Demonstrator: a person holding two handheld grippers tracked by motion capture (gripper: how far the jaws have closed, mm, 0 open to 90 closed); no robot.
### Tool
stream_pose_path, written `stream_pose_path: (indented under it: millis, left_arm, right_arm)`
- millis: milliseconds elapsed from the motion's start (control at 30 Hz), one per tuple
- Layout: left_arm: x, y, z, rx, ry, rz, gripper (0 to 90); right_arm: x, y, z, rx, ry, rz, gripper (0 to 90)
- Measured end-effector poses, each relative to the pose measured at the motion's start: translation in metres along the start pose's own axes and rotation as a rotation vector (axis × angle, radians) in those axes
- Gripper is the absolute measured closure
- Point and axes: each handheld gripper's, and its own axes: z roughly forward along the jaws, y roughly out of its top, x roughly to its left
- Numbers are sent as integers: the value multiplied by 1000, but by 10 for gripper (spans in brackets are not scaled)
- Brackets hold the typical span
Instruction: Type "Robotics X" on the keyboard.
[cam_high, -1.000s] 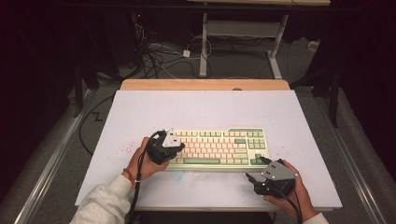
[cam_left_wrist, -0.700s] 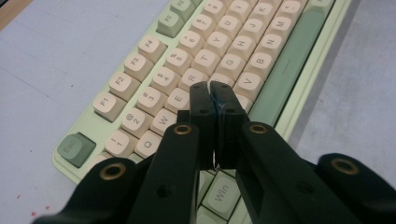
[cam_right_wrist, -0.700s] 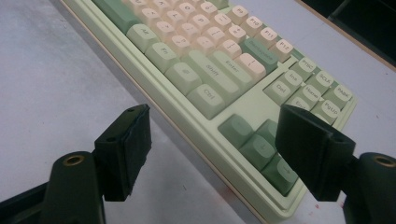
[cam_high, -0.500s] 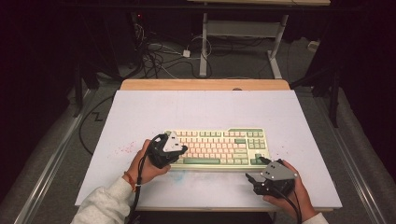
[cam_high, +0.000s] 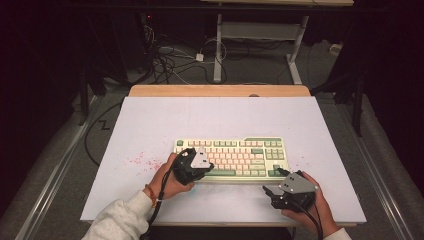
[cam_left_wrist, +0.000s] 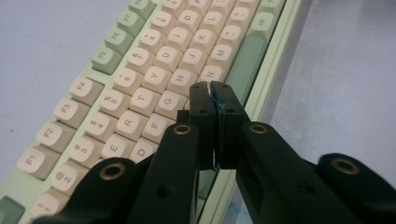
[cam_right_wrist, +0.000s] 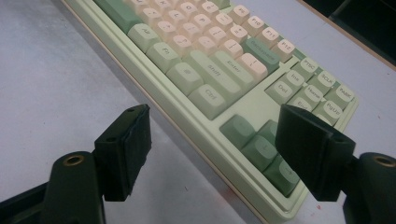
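White sheeting covers the desk (cam_high: 150, 125), with a strip of bare wood along its far edge and a scatter of red specks on the left part of the surface. On the near half of the desk, a little right of centre, lies the keyboard (cam_high: 235, 152), pale green in its frame with cream letter keys and darker green keys at the edges and along the bottom row; its long side runs parallel to the desk's front edge.

From the bottom of the high view the person's left forearm, in a light grey sleeve (cam_high: 117, 220), reaches up and rightward. That hand wraps the body of the left tool (cam_high: 210, 165) from behind and below, with the wrist angled so that the tool points right, low over the left end of the keyboard. Its jaws are pressed together with nothing between them; in the left gripper view the joined tips hang over the bottom letter row, just beside the long green space bar (cam_left_wrist: 245, 60).

On the right, the other hand cups the right tool (cam_high: 272, 182) from beneath, close to the desk's front edge, and aims it up and leftward at the keyboard's near right corner. Its jaws stand spread wide and hold nothing. In the right gripper view the arrow keys (cam_right_wrist: 254, 140) sit in the gap between them.
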Motion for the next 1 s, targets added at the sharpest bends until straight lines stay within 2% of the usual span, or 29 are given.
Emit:
stream_pose_path:
  millis: [333, 400, 500, 700, 833, 933, 1000]
  left_arm:
    - [-5, 4, 13, 41, -6, 30, 857]
    - [-5, 3, 17, 64, -9, 37, 863]
    - [-8, 4, 17, 61, -8, 50, 869]
    - [-2, 5, 1, 1, 13, 29, 846]
    - [2, 3, -6, -21, 30, 16, 809]
    - [5, 1, -10, -40, 48, 12, 740]
    - [5, -1, -14, -53, 70, 25, 676]
  right_arm:
    - [0, -1, 0, 2, -1, 0, 270]
    - [0, -1, 0, 5, 3, -4, 271]
    - [0, -1, 0, 7, 2, -5, 270]
    - [-1, -1, -1, 2, -2, 1, 270]
    - [-1, -1, -1, 0, -4, 5, 270]
    - [-1, -1, -1, 0, -5, 5, 270]
    - [-1, -1, -1, -1, -6, 6, 270]
